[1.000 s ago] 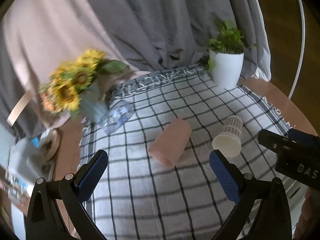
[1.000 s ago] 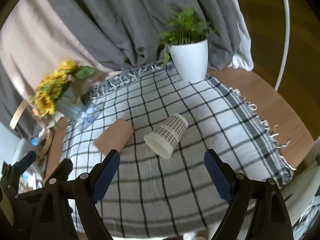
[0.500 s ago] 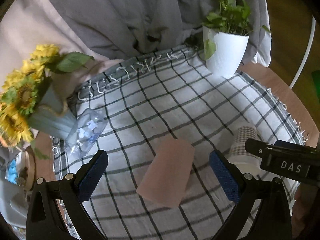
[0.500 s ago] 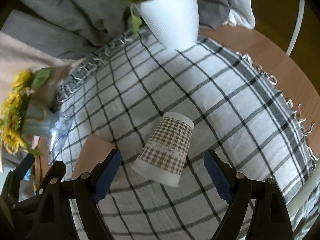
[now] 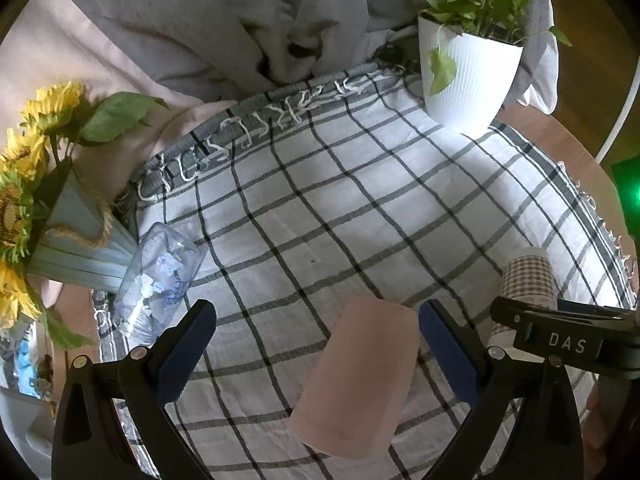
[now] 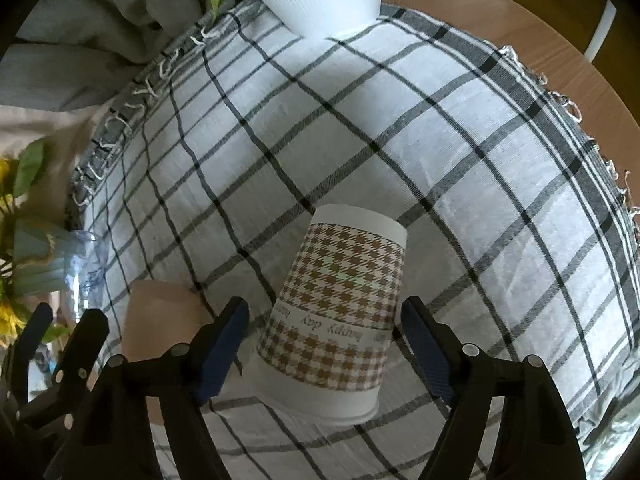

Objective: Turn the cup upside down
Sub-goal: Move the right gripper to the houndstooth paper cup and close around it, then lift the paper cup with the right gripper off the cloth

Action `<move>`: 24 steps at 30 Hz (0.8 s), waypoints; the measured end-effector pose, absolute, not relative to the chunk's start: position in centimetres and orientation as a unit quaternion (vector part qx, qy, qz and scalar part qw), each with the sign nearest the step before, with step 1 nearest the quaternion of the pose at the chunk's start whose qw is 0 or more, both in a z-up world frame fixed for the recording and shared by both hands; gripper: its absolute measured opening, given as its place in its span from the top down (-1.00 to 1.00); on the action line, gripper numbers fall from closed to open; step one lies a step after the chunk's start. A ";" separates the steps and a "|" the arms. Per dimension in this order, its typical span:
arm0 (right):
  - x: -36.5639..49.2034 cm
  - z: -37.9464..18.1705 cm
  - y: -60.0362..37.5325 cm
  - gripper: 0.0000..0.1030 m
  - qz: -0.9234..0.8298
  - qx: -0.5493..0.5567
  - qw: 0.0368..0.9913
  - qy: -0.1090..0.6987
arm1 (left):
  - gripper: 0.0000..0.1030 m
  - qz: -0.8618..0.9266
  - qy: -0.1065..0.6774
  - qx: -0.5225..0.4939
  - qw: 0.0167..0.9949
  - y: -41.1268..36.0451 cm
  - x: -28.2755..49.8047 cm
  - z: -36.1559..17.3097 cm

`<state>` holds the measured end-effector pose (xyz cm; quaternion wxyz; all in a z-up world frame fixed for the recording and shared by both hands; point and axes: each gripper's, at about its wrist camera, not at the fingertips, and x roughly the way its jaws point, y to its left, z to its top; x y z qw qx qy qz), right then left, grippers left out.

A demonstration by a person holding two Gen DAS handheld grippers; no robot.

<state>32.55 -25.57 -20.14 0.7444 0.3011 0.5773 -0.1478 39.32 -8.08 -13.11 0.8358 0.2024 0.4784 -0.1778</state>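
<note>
Houndstooth paper cup (image 6: 340, 320) lay on its side on the checked tablecloth (image 6: 460, 152), rim toward the camera, between the spread, released fingers of the right gripper (image 6: 324, 344), neither pad touching it. Left gripper (image 5: 316, 344) also stood released, its fingers astride a pink cup (image 5: 356, 376) lying on its side. White plant pot (image 5: 468, 76) sat at 1 o'clock, sunflower vase (image 5: 76, 240) and a clear plastic cup (image 5: 160, 276) at 9 o'clock.

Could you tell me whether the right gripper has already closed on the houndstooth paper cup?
No, the right gripper is open, its blue pads either side of the lying brown houndstooth paper cup.
</note>
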 end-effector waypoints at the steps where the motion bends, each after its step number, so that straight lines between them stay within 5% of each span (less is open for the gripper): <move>1: 32.6 -20.2 -25.5 -0.48 -0.150 0.302 0.743 0.579 | -1.00 -0.178 0.479 0.202 0.836 -8.0 39.4 -13.2; 6: 32.9 -20.6 -25.3 -0.34 -0.157 0.296 0.740 0.583 | -1.00 -0.175 0.482 0.205 0.834 -8.0 39.6 -13.6; 24: 30.9 -16.5 -24.6 -0.32 -0.101 0.210 0.783 0.576 | -1.00 -0.091 0.486 0.165 0.854 -6.8 35.4 -11.9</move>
